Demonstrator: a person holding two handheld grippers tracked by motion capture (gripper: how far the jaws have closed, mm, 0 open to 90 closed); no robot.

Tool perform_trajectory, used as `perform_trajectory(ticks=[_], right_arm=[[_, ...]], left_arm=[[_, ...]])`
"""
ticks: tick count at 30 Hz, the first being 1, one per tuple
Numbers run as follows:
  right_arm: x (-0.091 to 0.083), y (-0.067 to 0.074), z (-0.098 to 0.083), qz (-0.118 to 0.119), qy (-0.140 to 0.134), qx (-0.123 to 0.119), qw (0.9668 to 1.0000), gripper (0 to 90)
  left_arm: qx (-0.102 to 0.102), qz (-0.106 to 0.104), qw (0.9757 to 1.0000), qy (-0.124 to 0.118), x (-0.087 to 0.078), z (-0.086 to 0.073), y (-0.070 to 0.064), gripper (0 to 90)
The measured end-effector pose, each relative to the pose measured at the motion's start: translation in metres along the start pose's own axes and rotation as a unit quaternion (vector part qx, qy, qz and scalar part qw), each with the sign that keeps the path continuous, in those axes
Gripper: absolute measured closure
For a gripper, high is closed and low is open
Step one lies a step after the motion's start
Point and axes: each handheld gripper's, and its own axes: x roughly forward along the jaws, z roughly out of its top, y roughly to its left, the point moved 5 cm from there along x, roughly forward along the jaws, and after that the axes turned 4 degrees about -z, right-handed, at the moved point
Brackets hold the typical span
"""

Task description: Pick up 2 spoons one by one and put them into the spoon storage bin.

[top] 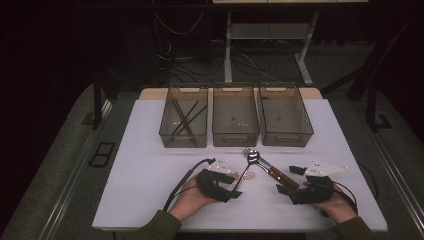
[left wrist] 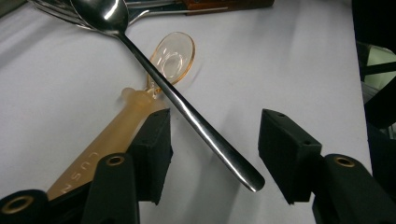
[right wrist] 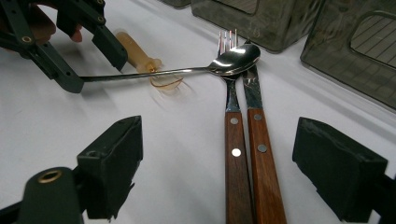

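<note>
Steel spoon (left wrist: 187, 109) on desk (left wrist: 280, 56), handle between left hand-held gripper (left wrist: 212, 156) pads, not yet gripped; bowl rests on fork (right wrist: 232, 135). Right hand-held gripper (right wrist: 217, 172) released, straddling 2 wooden handles. Risk: left pad sits on amber plastic spoon (left wrist: 140, 112), closing could drag it along.

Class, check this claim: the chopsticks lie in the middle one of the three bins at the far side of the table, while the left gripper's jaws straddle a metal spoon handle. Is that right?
Not quite. The chopsticks lie in the left bin, not the middle one, as the high view shows. The rest holds: the left gripper has its jaws either side of the metal spoon handle.
</note>
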Motion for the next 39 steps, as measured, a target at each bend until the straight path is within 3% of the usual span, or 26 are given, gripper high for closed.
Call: perform_trajectory(ticks=[14, 19, 30, 39], right_arm=[[0.0004, 0.0008, 0.0003, -0.002, 0.001, -0.001, 1.0, 16.4], [0.0003, 0.001, 0.0002, -0.002, 0.001, -0.001, 1.0, 16.4], [0.0005, 0.0011, 0.0004, -0.001, 0.0, -0.001, 1.0, 16.4], [0.0004, 0.0013, 0.0004, 0.001, 0.0, -0.001, 1.0, 16.4]], left_arm=[[-0.005, 0.014, 0.9998, 0.01, 0.001, -0.0021, 0.0008, 61.7], [-0.018, 0.018, 0.9996, 0.01, -0.0001, -0.0024, 0.0019, 66.1], [-0.044, 0.053, 0.9975, 0.012, -0.0058, -0.0041, 0.0073, 76.2], [-0.041, 0.065, 0.9969, 0.018, -0.0073, -0.0045, 0.0082, 80.1]])
